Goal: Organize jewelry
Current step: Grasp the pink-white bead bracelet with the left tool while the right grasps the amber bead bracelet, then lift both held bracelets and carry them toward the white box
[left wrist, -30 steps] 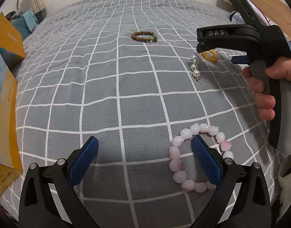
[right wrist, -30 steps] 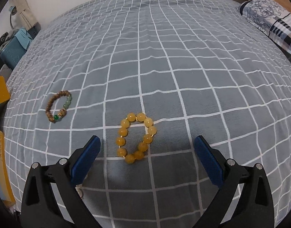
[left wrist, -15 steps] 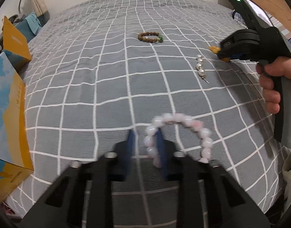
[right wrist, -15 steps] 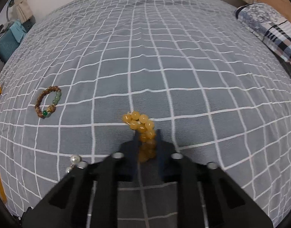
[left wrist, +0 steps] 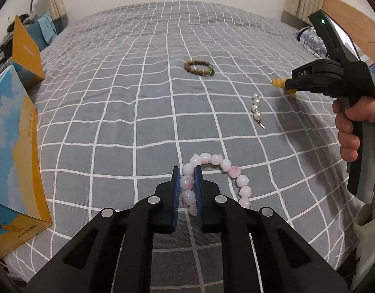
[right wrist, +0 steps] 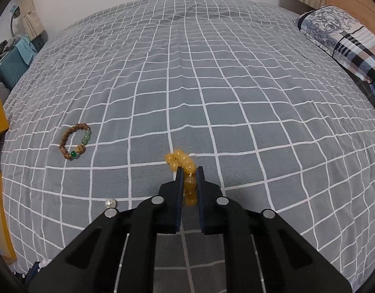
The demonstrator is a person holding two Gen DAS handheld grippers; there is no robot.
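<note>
Two handheld grippers work over a bed (left wrist: 128, 112) covered in a grey sheet with a white grid. Four pieces of jewelry show, one of each kind.

The left gripper (left wrist: 187, 188) sits at 6 o'clock in its own view. Its blue-padded jaws are clamped on one side of a pink bead bracelet (left wrist: 236, 173); two or three beads are pinched between the pads, and the remaining beads curve away toward 4 o'clock over the sheet. Whether that free part touches the bed is hard to tell.

The right gripper (right wrist: 189, 183) sits at 6 o'clock in its own view, jaws pressed together on a yellow bead bracelet (right wrist: 181, 160), which bunches into a small cluster just past the tips. In the left view this gripper appears at 3 o'clock, gripped by a hand (left wrist: 351, 131), with yellow beads poking out of its tip.

A brown wooden bead bracelet (left wrist: 198, 67) with a few green beads lies flat on the bed toward 12 o'clock in the left view and at 9 o'clock in the right view, well apart from both grippers. A short strand of four white pearls (left wrist: 256, 107) lies between the brown bracelet and the right gripper, at 2 o'clock.

One blue and yellow box (left wrist: 11, 161) stands at the bed's edge at 9 o'clock, and one patterned pillow (right wrist: 344, 41) lies at 2 o'clock in the right view.
</note>
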